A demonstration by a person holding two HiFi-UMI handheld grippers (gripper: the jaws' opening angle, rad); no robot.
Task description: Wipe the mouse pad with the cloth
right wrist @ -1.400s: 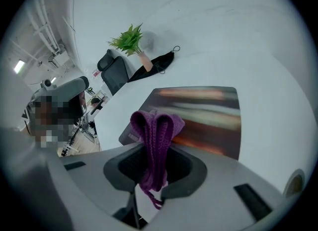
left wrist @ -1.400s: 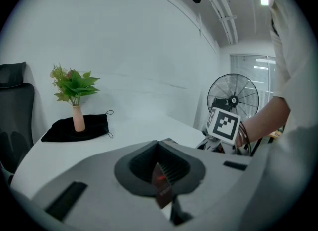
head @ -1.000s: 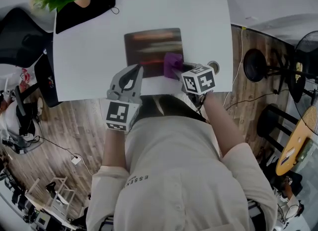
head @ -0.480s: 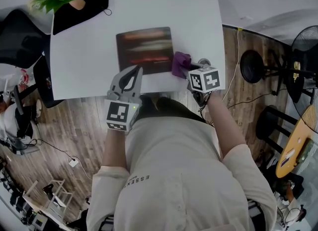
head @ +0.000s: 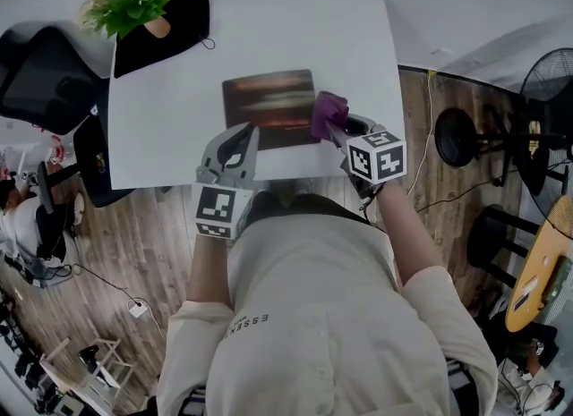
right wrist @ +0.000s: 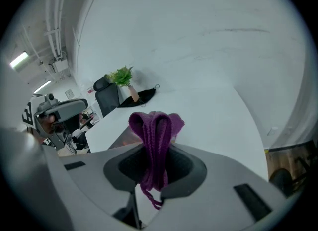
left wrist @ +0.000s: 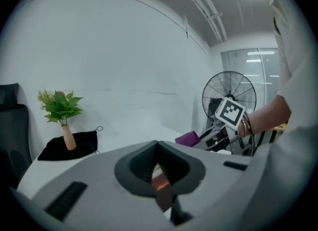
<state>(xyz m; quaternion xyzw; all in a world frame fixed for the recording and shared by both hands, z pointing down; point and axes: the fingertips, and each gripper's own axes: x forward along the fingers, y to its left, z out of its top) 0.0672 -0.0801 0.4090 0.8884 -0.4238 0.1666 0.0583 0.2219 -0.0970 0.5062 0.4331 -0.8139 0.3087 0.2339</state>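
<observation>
The purple cloth (right wrist: 155, 140) is a ribbed knit (soft, matt); the mouse pad (head: 267, 106) shows a slight sheen; the white table (head: 161, 128) looks smooth and matt.

A person bends over a white table (head: 170, 137), the right gripper (head: 338, 128) with a bunched purple cloth (head: 328, 113) at its tip, at the 3 o'clock edge of a dark mouse pad (head: 267, 106). The left gripper (head: 235, 144) is at the pad's 7 o'clock, and a potted plant (head: 125, 1) stands at its 10 o'clock.

Purple cloth (head: 328, 112) at mouse pad (head: 267, 106) edge
</observation>
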